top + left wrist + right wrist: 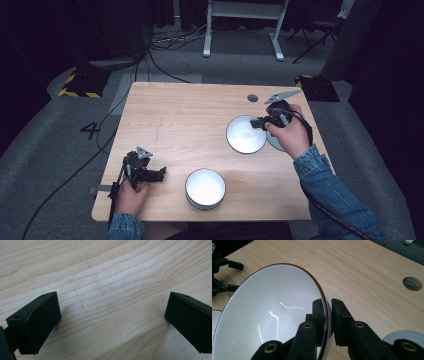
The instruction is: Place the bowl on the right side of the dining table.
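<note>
Right tool: my right tool (329, 322) is pinching the rim of a white bowl (274, 315), one jaw inside the wall, one outside, the dark red rim line running between them.
Left tool: my left tool (150, 174) is spread wide over bare wood near the left front of the table (190, 110), holding nothing.
Where the bowl is: right of the table's middle, tipped up in my grip; whether its base touches the wood I cannot tell.
Second bowl: another white bowl (205, 188) sits upright near the front edge, well apart from the first and just right of my left tool.
How it will handle: I judge it glazed, hard and slick, with some weight and breakable if dropped; a rim pinch lets it swing, so I would move slowly and keep it low.
Where to hold: on the rim, deep enough that the pads bear on the wall, not only the lip.
Hard to make out: a grey round thing (405, 336) lies just beside the bowl, partly under my right hand (290, 135); a plate or a lid, I cannot say. The held bowl's underside is hidden.
</note>
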